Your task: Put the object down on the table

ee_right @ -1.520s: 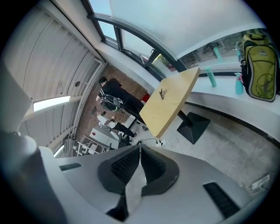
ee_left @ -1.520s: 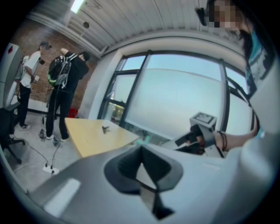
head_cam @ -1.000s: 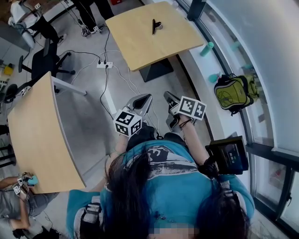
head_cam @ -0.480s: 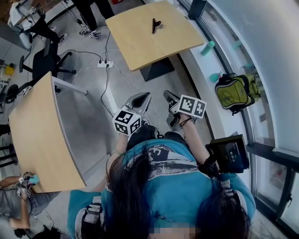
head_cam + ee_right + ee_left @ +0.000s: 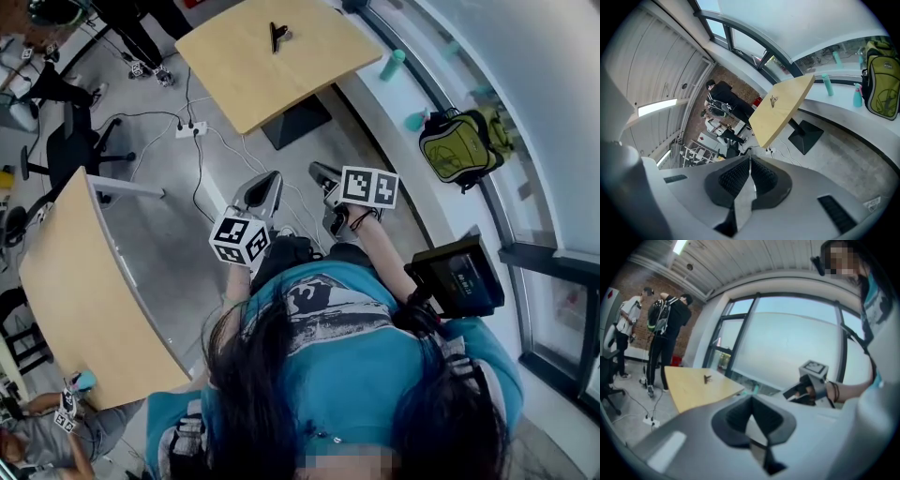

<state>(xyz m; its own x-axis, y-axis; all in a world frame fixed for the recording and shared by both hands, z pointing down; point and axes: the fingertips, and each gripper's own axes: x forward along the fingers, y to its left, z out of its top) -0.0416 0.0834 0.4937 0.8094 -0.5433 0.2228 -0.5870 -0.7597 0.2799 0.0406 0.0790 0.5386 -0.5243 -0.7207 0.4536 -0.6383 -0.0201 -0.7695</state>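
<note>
A small dark object (image 5: 278, 36) lies on the light wooden table (image 5: 244, 70) far ahead of the person; it also shows as a dark speck (image 5: 707, 378) in the left gripper view and as an object (image 5: 774, 99) in the right gripper view. The left gripper (image 5: 266, 180) and the right gripper (image 5: 320, 172) are held side by side in front of the person's chest, over the floor and well short of that table. Both are shut, pads together, with nothing between them. The right gripper (image 5: 808, 385) shows in the left gripper view.
A second wooden table (image 5: 75, 281) stands at the left. Cables and a power strip (image 5: 187, 129) lie on the floor between the tables. A green backpack (image 5: 459, 145) and teal bottles (image 5: 392, 64) sit on the window ledge. People stand beyond the far table (image 5: 696, 385).
The whole view has shifted: the far table and both grippers now sit further up and left in the picture. Both grippers stay shut and empty.
</note>
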